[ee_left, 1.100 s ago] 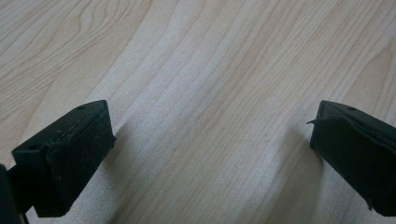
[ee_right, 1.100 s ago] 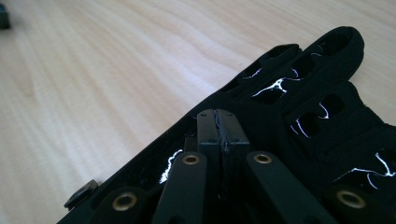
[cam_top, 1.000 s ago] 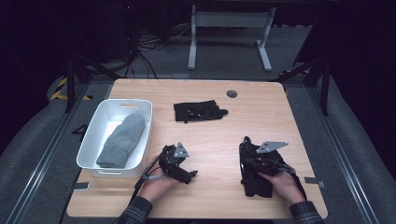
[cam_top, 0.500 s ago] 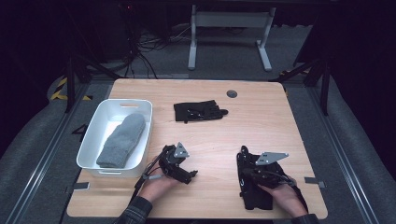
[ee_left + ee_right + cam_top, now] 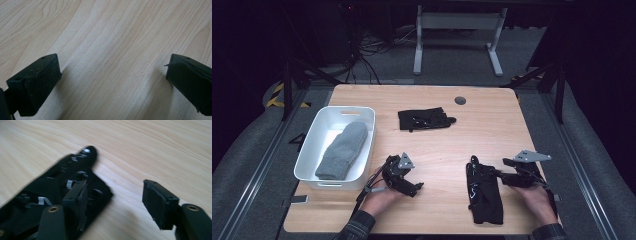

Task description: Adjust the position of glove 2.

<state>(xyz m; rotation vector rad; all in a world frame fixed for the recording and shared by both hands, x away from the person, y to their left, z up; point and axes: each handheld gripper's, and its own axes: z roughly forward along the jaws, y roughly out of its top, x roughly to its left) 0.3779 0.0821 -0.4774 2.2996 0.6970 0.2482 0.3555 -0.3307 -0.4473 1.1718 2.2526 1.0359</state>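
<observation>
A black glove [image 5: 484,195] lies flat near the front edge of the wooden table [image 5: 492,125], its length running front to back. My right gripper [image 5: 503,175] is just right of it and open. In the right gripper view, the glove [image 5: 50,192] lies under the left jaw, the other jaw is over bare wood, and nothing is between them [image 5: 117,202]. A second black glove [image 5: 426,120] lies at the middle back. My left gripper [image 5: 411,184] rests low at the front left. It is open over bare wood [image 5: 112,80].
A white bin [image 5: 314,145] stands at the table's left with a grey knitted mitten [image 5: 343,149] in it. A small dark round disc [image 5: 460,100] is set in the table top at the back. A metal stand [image 5: 457,35] is on the floor beyond the table.
My right gripper has slid to the right, off the near glove, which now lies by itself on the table. The left gripper has not moved.
</observation>
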